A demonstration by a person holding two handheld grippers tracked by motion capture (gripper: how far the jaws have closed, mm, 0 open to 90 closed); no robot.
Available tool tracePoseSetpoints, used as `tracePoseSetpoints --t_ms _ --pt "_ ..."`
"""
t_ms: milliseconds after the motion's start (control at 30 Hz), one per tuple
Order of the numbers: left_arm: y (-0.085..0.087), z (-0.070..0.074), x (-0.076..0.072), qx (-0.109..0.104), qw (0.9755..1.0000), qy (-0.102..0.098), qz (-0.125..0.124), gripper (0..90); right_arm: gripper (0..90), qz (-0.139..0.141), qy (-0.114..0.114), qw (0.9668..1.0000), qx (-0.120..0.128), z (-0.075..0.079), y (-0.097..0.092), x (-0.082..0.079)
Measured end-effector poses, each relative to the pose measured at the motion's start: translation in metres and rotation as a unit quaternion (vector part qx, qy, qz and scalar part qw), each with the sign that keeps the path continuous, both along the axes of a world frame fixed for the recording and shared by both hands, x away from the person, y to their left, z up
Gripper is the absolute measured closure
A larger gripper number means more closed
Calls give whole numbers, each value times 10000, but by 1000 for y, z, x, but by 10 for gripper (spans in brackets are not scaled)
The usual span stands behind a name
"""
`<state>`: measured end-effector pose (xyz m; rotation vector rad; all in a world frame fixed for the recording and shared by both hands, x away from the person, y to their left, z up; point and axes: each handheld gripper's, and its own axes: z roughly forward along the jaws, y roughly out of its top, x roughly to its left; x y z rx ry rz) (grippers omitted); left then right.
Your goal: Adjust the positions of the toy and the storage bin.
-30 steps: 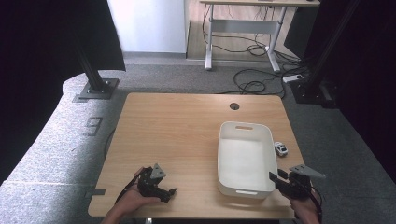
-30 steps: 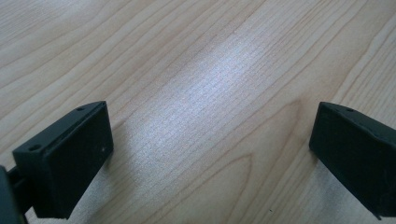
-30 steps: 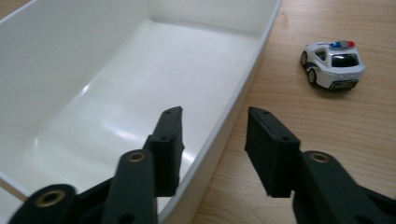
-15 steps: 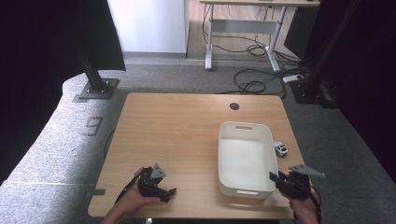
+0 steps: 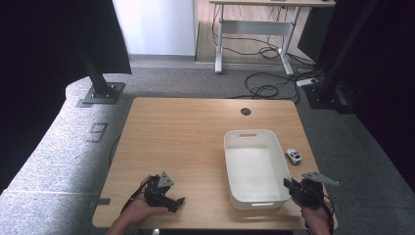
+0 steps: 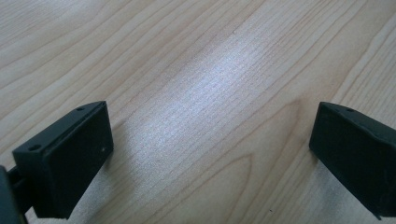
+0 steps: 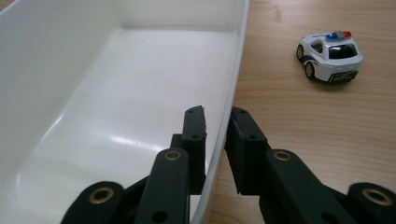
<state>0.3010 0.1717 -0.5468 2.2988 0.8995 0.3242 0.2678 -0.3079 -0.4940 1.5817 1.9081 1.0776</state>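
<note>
The right hand-held gripper (image 7: 215,116) straddles the bin (image 7: 233,88) wall, jaws just closing, nearly clamped (left hand-held gripper (image 6: 210,154) wide open, empty). Squeeze firmly before dragging.

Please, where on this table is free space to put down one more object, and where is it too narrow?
Free: the bare wood of the table left of the white bin, from the far edge to the left gripper. Narrow: the strip right of the bin, where the toy police car stands and the right gripper straddles the bin's wall.
</note>
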Motion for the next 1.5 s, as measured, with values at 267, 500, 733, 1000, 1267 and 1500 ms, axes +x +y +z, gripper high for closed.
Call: tracePoseSetpoints --t_ms 267,500,733,1000,1267,1500 --pt "0 0 0 -2 10000 -1 -5 0 819 -108 -28 9999 23 0 1 2" --pt "0 0 0 -1 10000 -1 -3 0 843 -213 -55 9997 136 -1 -1 5" --pt "0 0 0 -4 10000 -1 -4 0 859 -269 -71 9995 165 -2 -3 9" --pt "0 0 0 -3 10000 0 -4 0 863 -341 -84 9992 203 -2 -1 10" --pt "0 0 0 -6 10000 -4 -5 0 863 -421 -94 9989 170 -2 12 17" --pt "0 0 0 -8 10000 -5 -9 0 862 -503 -137 9985 139 -2 22 20"
